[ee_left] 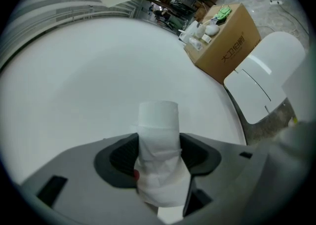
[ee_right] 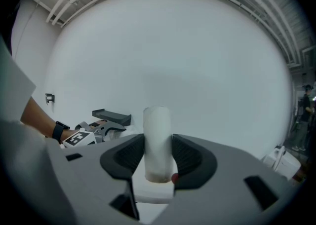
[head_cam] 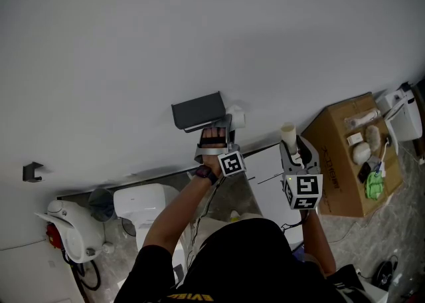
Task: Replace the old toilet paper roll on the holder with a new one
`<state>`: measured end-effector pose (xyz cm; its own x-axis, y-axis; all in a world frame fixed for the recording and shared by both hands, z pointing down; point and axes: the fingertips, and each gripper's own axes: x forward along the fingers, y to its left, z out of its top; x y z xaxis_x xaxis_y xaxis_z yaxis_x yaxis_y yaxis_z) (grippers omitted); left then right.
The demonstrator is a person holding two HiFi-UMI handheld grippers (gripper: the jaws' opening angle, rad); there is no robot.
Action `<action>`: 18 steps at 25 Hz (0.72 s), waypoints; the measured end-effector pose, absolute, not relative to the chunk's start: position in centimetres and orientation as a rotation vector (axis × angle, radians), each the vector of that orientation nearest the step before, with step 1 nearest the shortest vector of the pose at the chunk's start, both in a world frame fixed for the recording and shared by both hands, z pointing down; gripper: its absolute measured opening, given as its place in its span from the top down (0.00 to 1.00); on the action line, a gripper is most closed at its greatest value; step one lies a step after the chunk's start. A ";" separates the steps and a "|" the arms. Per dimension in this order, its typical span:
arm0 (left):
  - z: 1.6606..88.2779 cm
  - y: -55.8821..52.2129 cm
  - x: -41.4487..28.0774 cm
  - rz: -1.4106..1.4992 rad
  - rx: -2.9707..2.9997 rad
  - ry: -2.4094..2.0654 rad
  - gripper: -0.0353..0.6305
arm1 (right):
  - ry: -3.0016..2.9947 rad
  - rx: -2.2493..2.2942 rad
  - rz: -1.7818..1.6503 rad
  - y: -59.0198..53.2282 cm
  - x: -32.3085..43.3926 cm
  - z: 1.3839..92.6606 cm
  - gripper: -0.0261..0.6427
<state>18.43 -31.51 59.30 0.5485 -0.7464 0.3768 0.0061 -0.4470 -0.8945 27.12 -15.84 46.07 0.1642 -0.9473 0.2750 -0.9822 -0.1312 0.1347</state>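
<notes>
A dark grey holder (head_cam: 196, 111) is fixed to the white wall; the right gripper view shows this holder (ee_right: 112, 116) at the left. My left gripper (head_cam: 224, 124) is just right of the holder, shut on a slim roll of white toilet paper (head_cam: 236, 117). In its own view that paper roll (ee_left: 158, 135), with a loose crumpled outer wrap, stands between the left gripper (ee_left: 159, 150) pads. My right gripper (head_cam: 293, 149) is held apart to the right, shut on a smooth off-white tube (head_cam: 288, 135). The tube (ee_right: 157, 140) stands upright in the right gripper (ee_right: 158, 157).
A cardboard box (head_cam: 335, 162) with several small items on top stands at the right. Below the holder are a white toilet (head_cam: 139, 203), a small bin (head_cam: 101, 203) and a white appliance (head_cam: 66, 228). A black hook (head_cam: 31, 171) is on the wall at the left.
</notes>
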 end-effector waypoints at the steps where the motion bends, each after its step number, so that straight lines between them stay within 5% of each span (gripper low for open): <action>1: 59.5 -31.9 18.2 -1.006 -1.843 0.622 0.55 | -1.857 2.161 0.176 -15.8 27.1 46.1 0.69; 18: 60.2 -32.7 16.7 -0.994 -1.828 0.633 0.56 | -1.860 2.150 0.176 -15.9 26.9 46.4 0.69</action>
<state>16.72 -32.65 60.22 0.5395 -0.7599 0.3627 -0.0077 -0.4352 -0.9003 26.85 -15.90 46.37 0.1576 -0.9469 0.2801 -0.9827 -0.1224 0.1392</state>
